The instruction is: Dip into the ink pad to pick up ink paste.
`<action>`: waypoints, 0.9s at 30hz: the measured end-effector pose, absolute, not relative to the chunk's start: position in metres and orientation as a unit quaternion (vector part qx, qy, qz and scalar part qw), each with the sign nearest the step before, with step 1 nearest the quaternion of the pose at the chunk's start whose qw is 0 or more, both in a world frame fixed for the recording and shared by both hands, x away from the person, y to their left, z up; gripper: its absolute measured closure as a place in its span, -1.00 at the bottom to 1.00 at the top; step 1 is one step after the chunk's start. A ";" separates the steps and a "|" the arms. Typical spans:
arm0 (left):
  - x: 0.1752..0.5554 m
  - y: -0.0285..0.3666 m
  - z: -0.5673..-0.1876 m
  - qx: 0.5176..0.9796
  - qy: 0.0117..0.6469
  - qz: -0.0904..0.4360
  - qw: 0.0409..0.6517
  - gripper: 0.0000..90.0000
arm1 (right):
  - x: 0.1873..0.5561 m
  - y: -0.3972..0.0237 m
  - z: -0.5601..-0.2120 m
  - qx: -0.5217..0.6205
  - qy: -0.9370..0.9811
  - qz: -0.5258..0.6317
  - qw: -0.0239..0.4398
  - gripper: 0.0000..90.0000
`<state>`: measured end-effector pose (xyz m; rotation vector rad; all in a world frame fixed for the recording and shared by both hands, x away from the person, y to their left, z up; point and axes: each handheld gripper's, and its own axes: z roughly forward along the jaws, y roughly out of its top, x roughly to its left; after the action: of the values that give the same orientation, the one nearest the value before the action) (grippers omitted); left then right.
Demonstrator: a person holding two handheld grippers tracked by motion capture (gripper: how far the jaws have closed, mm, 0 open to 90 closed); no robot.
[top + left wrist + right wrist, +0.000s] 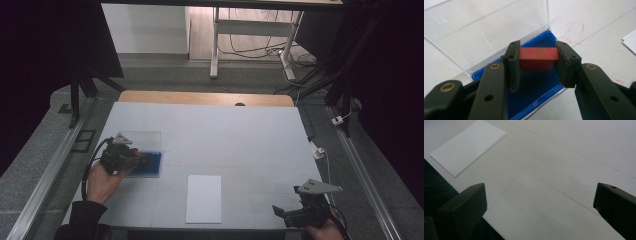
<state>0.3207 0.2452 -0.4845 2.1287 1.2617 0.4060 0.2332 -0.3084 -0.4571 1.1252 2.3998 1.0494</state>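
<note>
two hand-held grippers: one in each of the person's hands, left and right, well apart on the worktop (240, 135)
left hand-held gripper (539, 58): clamped on a red block (537, 58), one black pad pressed on each short end; in the high view it sits at the left side of the worktop (131, 159)
red block: flat, oblong, red all over, with a small gold mark in the middle of its top face and a thin pale line along the upper edge; held level between the pads, just over the blue tray
blue case (536, 87): shallow box with a deep blue velvety lining and a bright blue rim; the block hangs above its inside, whether it touches the lining i cannot tell
clear lid (486, 32): see-through plastic, hinged at the far edge of the blue case, swung fully open and lying back toward the far side
red scribbles (574, 31): faint pen marks on the worktop just beyond the case
right hand-held gripper (540, 202): jaws wide apart, nothing between them, over bare worktop near the right front corner (295, 212)
white sheets (469, 146): thin stack of plain paper lying flat at the front middle of the worktop, between the two grippers (204, 198)
</note>
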 end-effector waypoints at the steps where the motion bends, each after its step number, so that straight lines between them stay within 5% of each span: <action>1: 0.321 0.245 -0.485 0.806 0.479 0.153 0.312 0.29 | 0.233 -0.308 -0.457 0.390 0.833 0.365 0.145 -1.00; 27: 0.334 0.237 -0.501 0.819 0.476 0.142 0.288 0.29 | 0.233 -0.309 -0.457 0.391 0.833 0.364 0.144 -1.00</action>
<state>0.3344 0.2375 -0.5015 2.1855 1.2715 0.3781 0.2334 -0.3085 -0.4573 1.1269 2.4009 1.0491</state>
